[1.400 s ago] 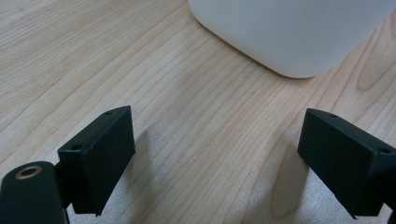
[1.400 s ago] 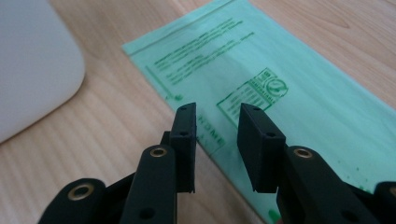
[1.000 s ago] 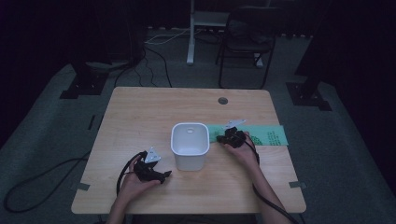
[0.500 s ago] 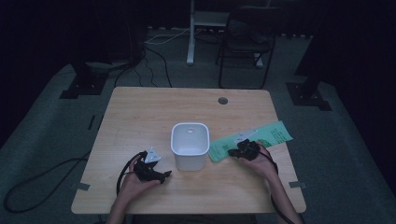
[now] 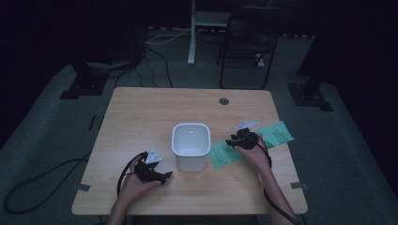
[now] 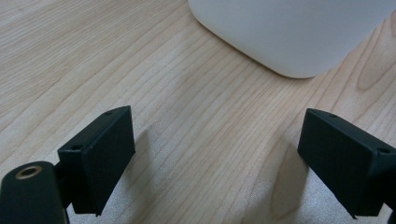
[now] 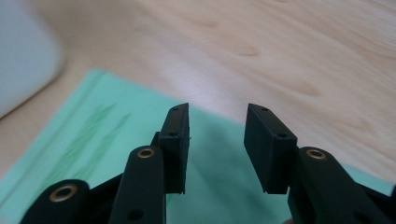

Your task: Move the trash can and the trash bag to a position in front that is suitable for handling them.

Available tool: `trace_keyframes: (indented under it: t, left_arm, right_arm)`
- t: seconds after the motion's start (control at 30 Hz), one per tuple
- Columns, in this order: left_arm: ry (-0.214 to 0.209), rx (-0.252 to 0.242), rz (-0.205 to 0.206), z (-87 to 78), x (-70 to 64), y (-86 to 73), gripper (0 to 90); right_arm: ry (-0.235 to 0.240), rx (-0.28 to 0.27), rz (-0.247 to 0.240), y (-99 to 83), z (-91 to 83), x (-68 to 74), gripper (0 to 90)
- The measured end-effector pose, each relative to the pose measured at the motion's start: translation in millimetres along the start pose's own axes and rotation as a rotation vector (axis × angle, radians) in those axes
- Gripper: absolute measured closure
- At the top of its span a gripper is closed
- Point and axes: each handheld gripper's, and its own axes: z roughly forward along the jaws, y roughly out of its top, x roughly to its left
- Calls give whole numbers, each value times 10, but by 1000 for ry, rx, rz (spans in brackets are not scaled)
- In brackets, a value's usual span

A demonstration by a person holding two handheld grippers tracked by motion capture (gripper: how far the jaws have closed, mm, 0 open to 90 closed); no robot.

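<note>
A light wooden table (image 5: 141, 112) is seen; a white container (image 5: 190, 145) is set near its centre; a green paper sheet (image 5: 277, 135) is laid at three o'clock of it.

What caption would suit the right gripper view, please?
Right gripper, open, poised above the green paper sheet on the wooden table.

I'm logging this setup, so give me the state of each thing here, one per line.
Bin: upright on the table, open top, looks empty.
Green sheet: lying flat right of the bin, one end close beside it, touching or not unclear.
Left claw: open wide, low over bare wood near the bin's corner, holding nothing.
Right claw: part open, over the green sheet, nothing between its jaws.
</note>
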Motion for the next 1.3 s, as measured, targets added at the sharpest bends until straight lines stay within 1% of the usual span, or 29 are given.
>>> trace_keyframes:
  t: [0.07,0.1,0.13,0.2,0.3,0.43,0.5,0.57,0.63,0.67,0.7,0.77,0.8,0.83,0.93,0.97,1.0,1.03,1.1,1.23,1.27,1.3]
  left_arm:
    - [0,0,0,0,0,0,115]
    - [0,0,0,0,0,0,115]
    - [0,0,0,0,0,0,115]
    - [0,0,0,0,0,0,115]
    - [0,0,0,0,0,0,115]
    - [0,-1,-1,0,-1,0,115]
    - [0,-1,0,1,0,0,115]
    - [0,-1,0,0,0,0,115]
    - [0,0,0,0,0,0,115]
    - [0,0,0,0,0,0,115]
    - [0,-1,0,0,0,0,115]
    - [0,-1,0,0,0,0,115]
    - [0,-1,0,0,0,0,115]
    - [0,0,0,0,0,0,115]
    - [0,-1,1,0,1,0,115]
    - [1,-1,2,0,2,0,115]
    - [1,-1,2,0,2,0,115]
    - [0,-1,0,1,0,0,115]
    - [0,-1,0,1,0,0,115]
    - [0,0,1,0,1,0,115]
    - [0,0,1,0,1,0,115]
    - [0,0,1,0,1,0,115]
  right_arm:
    - [-26,10,29,11,71,-34,601]
    - [-26,10,29,11,71,-34,601]
    - [-50,16,35,8,127,-37,595]
    - [-49,8,35,8,138,-28,606]
    - [-44,6,16,2,132,4,677]
    - [-30,-6,7,-17,128,38,790]
    - [-24,3,4,-6,127,45,855]
    - [-10,11,-4,5,128,48,896]
    - [7,16,-17,9,126,57,899]
    - [7,16,-17,9,126,57,899]
    - [31,20,-42,5,119,92,899]
    - [64,26,-79,-2,108,144,898]
    - [64,26,-79,-2,108,144,898]
    - [90,33,-120,-10,94,200,896]
    - [121,51,-159,-20,65,277,894]
    - [133,57,-168,-25,56,305,891]
    - [133,57,-168,-25,56,305,891]
    - [145,62,-194,-40,40,364,885]
    - [171,65,-203,-64,20,432,884]
    - [227,52,-227,-131,-18,576,876]
    - [235,50,-237,-145,-28,614,875]
    - [235,50,-237,-145,-28,614,875]
